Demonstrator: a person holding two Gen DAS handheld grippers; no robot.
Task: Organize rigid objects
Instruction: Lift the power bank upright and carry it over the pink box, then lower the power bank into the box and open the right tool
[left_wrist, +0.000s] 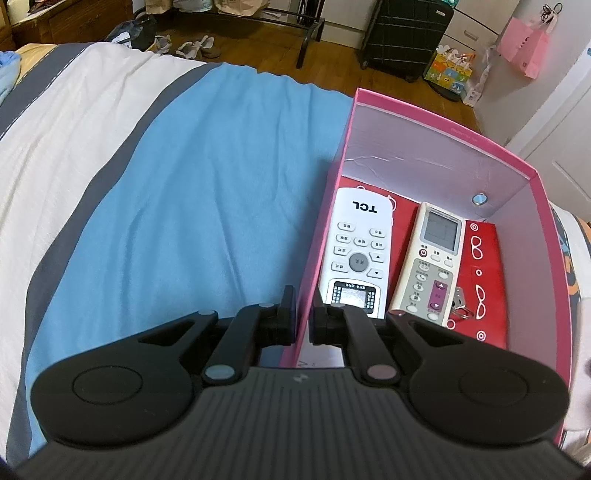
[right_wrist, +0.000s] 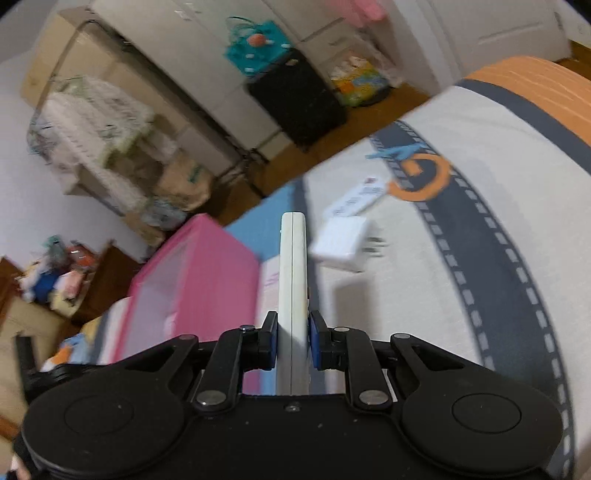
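Note:
A pink box (left_wrist: 436, 122) stands on the bed. Inside lie a white TCL remote (left_wrist: 356, 251), a cream remote with a screen (left_wrist: 434, 262), keys (left_wrist: 460, 304) and a red card (left_wrist: 484, 280). My left gripper (left_wrist: 304, 317) is shut on the box's left wall. My right gripper (right_wrist: 292, 341) is shut on a white remote (right_wrist: 293, 266) held edge-on above the bed, with the pink box (right_wrist: 192, 280) to its left. A white charger plug (right_wrist: 341, 243) and another white remote (right_wrist: 358, 199) lie on the bedcover beyond.
The bedcover has a blue panel (left_wrist: 207, 192), white and grey stripes, and an orange print (right_wrist: 424, 177). Beyond the bed stand a black suitcase (left_wrist: 406, 33), a metal rack (left_wrist: 303, 22), shoes (left_wrist: 195, 46), gift bags (left_wrist: 448, 70) and stacked boxes (right_wrist: 92, 122).

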